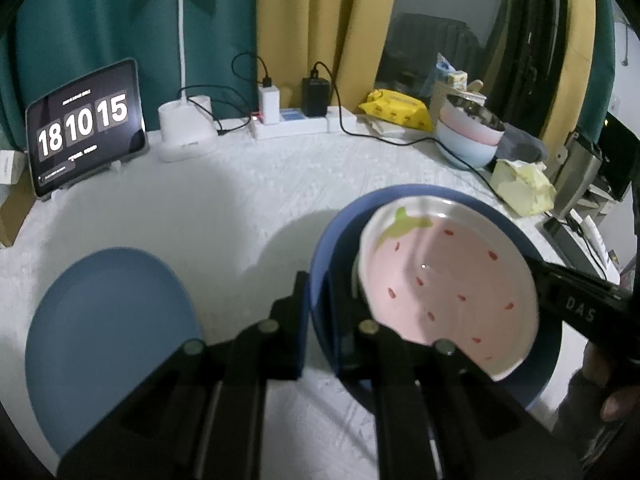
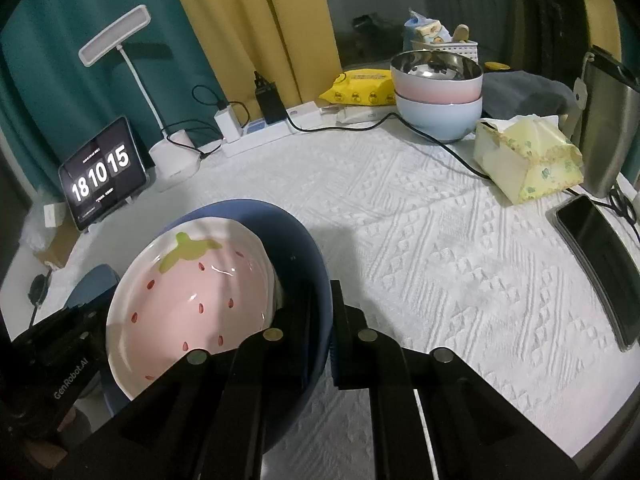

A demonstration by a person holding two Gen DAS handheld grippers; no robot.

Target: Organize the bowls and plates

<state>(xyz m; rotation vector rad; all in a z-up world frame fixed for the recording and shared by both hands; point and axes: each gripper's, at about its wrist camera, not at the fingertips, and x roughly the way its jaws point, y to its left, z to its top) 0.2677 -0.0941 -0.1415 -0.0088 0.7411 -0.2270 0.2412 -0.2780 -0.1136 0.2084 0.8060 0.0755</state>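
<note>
- Blue is the colour of most of the crockery: a dark blue bowl [image 1: 332,240] is held up over the white textured tablecloth [image 2: 440,240], and a pink strawberry dish [image 1: 448,280] lies tilted inside it.
- Both tools grip this bowl from opposite sides — the left gripper [image 1: 316,320] has its jaws nearly closed over the bowl's left rim, one finger outside the wall and one inside.
- Likewise the right gripper [image 2: 320,332] pinches the rim on its side, jaws drawn close with the blue wall between them.
- Done so far, judging from how things lie: the strawberry dish is nested in the blue bowl, and at the back a pink bowl [image 2: 436,80] sits stacked in a pale blue bowl [image 2: 440,116].
- Left to do, as I judge it: the held pair has no resting place yet, and a flat blue plate [image 1: 108,340] lies alone on the cloth, well apart from the back stack.
- Only the left wrist view shows that plate in full — in the right wrist view just a dark blue sliver shows behind the dish, and I cannot tell what it is.
- Only the right wrist view shows the steel lining of the top bowl clearly, plus a black phone [image 2: 600,264] near the cloth's right edge and the yellow tissue pack [image 2: 528,160] in full.
</note>
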